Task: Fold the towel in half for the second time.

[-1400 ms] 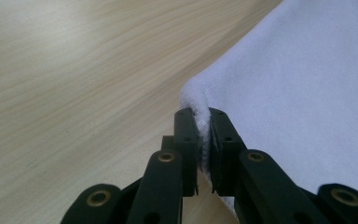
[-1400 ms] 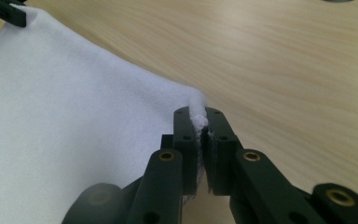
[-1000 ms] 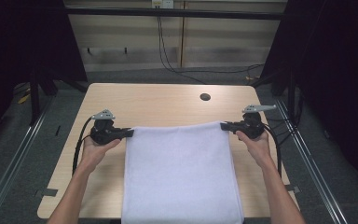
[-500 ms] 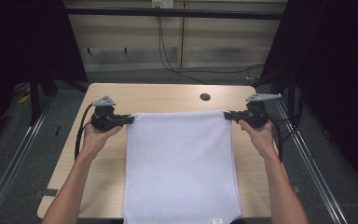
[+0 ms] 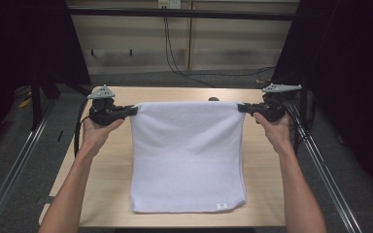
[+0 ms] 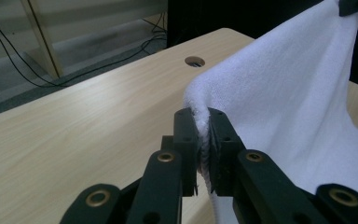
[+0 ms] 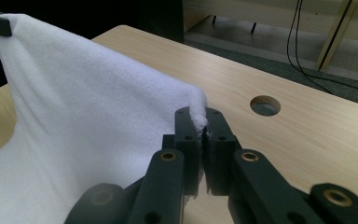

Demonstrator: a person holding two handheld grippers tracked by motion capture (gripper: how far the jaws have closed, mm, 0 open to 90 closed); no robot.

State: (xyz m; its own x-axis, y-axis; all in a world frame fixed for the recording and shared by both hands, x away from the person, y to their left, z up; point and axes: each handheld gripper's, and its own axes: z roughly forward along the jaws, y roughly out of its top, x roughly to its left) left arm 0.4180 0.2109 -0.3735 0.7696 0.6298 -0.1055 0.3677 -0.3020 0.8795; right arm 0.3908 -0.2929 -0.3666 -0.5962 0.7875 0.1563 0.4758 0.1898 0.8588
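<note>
Towel (image 5: 187, 155), white: soft, light, limp; likely drapes and sags. Best held at top corners. Left gripper (image 5: 132, 110), right gripper (image 5: 242, 108): jaws clamped on corners.

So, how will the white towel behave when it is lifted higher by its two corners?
The towel probably stays floppy: it sags between the left gripper and right gripper. It seems light, since small corner pinches hold it.

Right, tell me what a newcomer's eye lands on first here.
A white towel stretched taut in mid-table, its far edge lifted, its near edge lying on the wooden table. The left gripper and the right gripper each pinch a far corner. Behind it, a round cable hole.
</note>
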